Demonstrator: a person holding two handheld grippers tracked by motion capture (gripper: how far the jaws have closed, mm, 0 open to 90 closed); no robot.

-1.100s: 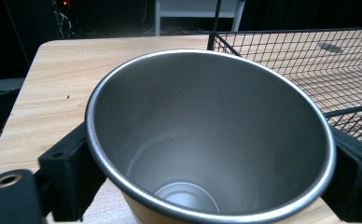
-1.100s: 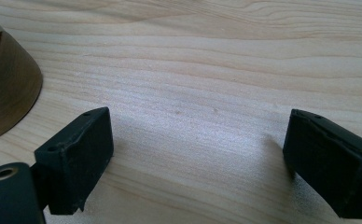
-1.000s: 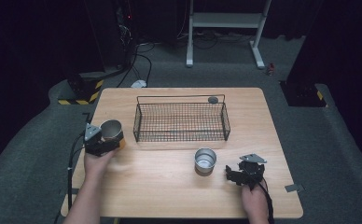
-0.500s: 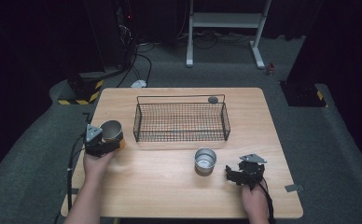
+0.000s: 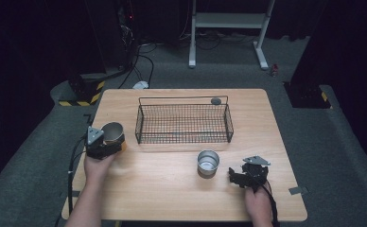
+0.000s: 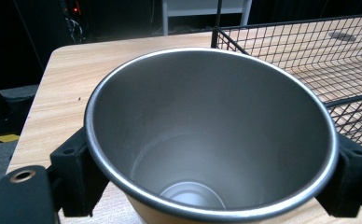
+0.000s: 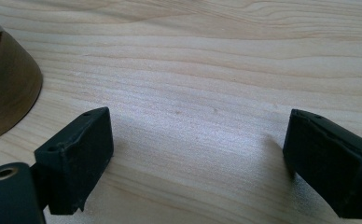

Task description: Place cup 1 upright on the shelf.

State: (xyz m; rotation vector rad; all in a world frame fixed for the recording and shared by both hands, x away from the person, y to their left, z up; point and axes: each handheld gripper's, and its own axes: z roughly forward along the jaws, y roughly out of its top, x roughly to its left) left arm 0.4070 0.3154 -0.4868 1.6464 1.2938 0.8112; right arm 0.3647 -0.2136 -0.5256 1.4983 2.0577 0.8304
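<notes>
At the table's left edge, our left gripper [image 5: 109, 147] clamps a steel cup [image 5: 112, 132] beside the basket [image 5: 184, 124] — our right gripper [image 5: 240, 176], jaws apart, rests near a second cup [image 5: 208, 162].

High view: above desk [image 5: 172, 189], looking forward-down. Left gripper view: close, shares basket [image 6: 309, 51] upper right. Right gripper view: near desktop.

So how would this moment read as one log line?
left gripper: shut on cup | right gripper: open, empty | second cup: on table | basket: empty
</notes>
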